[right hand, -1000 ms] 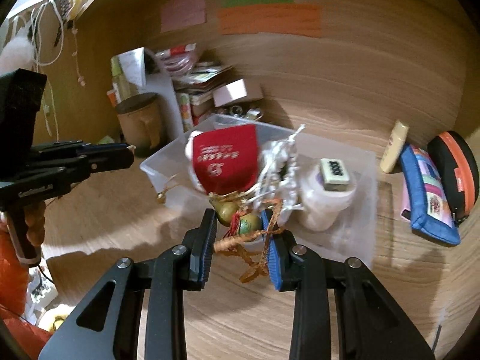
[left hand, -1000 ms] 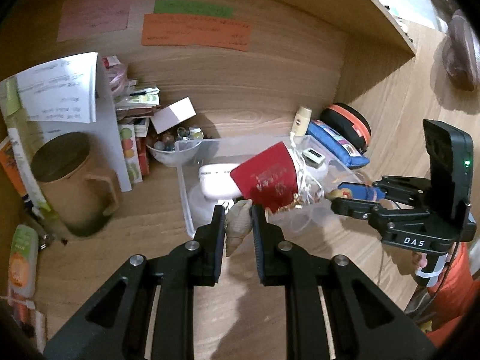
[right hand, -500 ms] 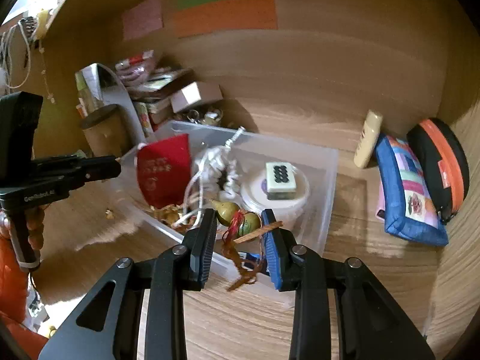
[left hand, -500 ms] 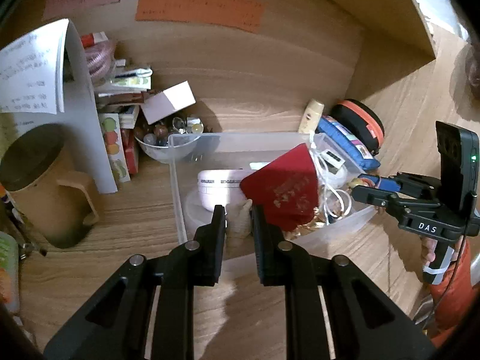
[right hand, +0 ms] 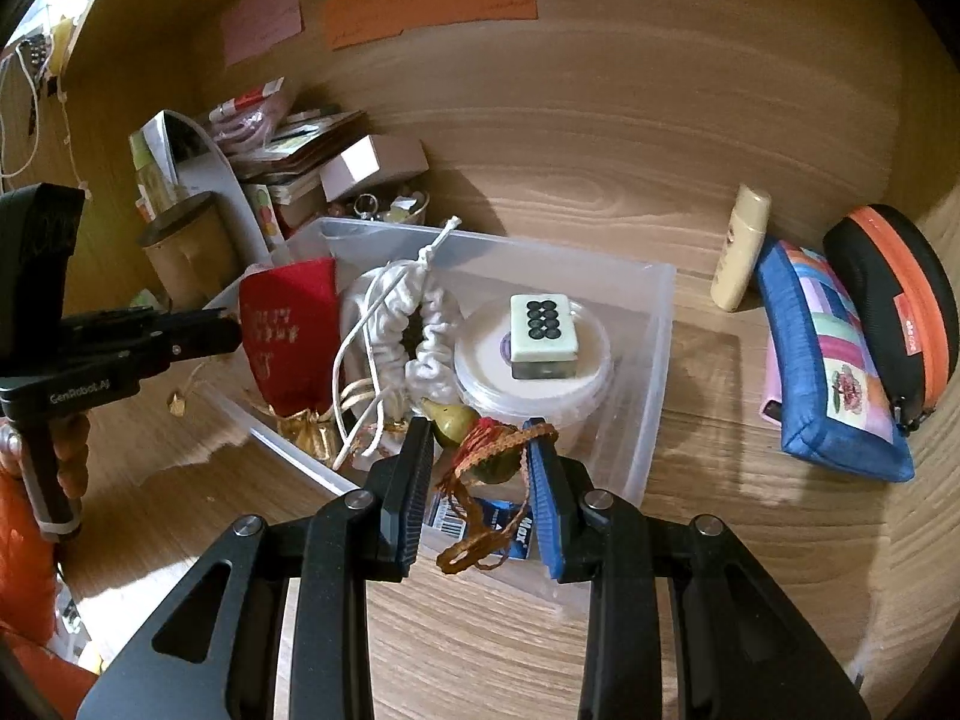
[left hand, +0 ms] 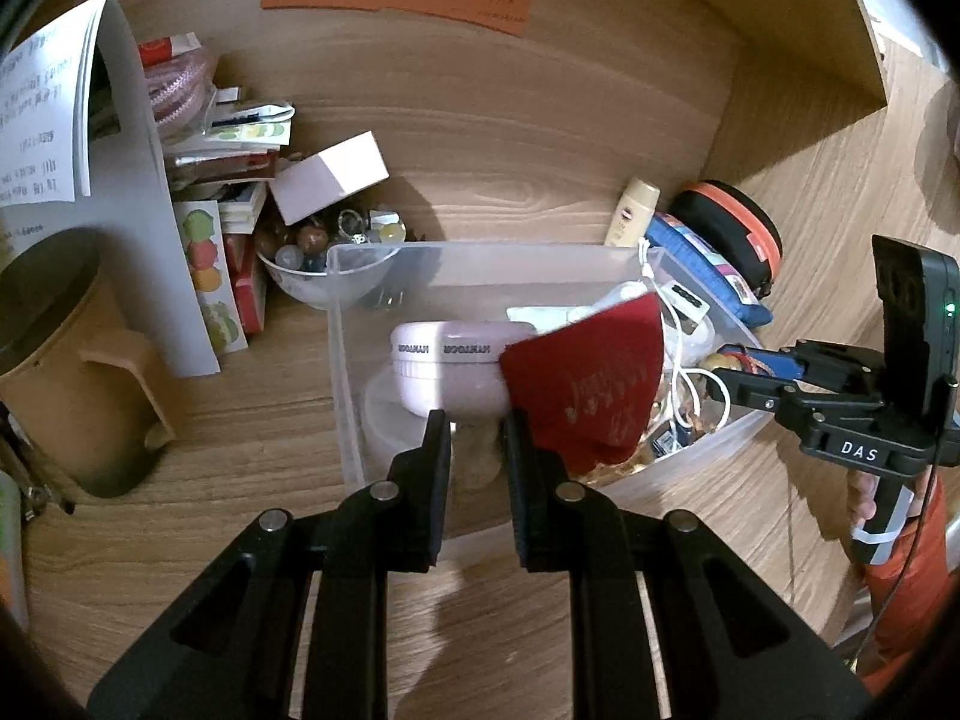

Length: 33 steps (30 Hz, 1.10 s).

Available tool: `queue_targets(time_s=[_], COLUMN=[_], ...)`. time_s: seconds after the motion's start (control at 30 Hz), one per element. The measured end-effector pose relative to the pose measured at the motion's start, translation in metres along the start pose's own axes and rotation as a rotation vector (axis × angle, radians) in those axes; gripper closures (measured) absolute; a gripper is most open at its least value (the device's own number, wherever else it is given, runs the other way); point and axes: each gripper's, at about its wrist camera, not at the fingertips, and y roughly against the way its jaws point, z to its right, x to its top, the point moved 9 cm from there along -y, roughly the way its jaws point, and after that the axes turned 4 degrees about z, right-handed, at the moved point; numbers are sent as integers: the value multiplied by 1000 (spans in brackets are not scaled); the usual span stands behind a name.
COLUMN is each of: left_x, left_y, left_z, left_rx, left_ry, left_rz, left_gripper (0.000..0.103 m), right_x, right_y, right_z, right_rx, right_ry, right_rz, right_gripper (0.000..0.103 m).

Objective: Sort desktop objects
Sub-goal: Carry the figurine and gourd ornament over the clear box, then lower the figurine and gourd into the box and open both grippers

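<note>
While previously outside, charms (right hand: 480, 450) inside bin (right hand: 654, 360).

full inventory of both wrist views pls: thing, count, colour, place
clear plastic bin: 1, translucent, centre of desk
red pouch: 1, red, in bin, left side
white drawstring bag: 1, white, in bin
white round tub: 1, white, in bin
mahjong tile: 1, pale green, on that tub
pink-white jar: 1, in bin
gourd charm: 1, green with orange cord, in right gripper
blue pouch: 1, right of bin
black-orange case: 1, far right
cream tube: 1, against back wall
bead bowl: 1, clear, behind bin
brown mug: 1, left
left gripper: shut on a beige item
right gripper: shut on gourd charm
</note>
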Motion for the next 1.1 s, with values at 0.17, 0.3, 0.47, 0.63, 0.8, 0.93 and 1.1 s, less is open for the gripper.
queue_targets(time_s=[0.17, 0.3, 0.47, 0.63, 0.8, 0.93, 1.1], left_x=[0, 0, -1, 0, 4, 7, 9], left_y=[0, 0, 1, 7, 15, 24, 34], left_z=[1, 1, 0, 2, 5, 8, 13], left_rx=[4, 3, 2, 9, 20, 37, 66], left_ry=[-7, -8, -7, -11, -17, -27, -48], left_rz=[3, 4, 5, 21, 41, 67, 103], left_gripper=[86, 86, 85, 74, 66, 53, 42], right_x=[0, 0, -1, -2, -3, -2, 5], right_y=[-1, 0, 4, 12, 19, 25, 38], right_z=[0, -2, -3, -4, -3, -4, -9], right_rx=[-6, -10, -8, -14, -19, -25, -47], right_ry=[2, 13, 22, 29, 16, 13, 26], right_rz=[-2, -6, -25, -20, -10, 7, 54], right_gripper=[75, 75, 74, 68, 63, 56, 43])
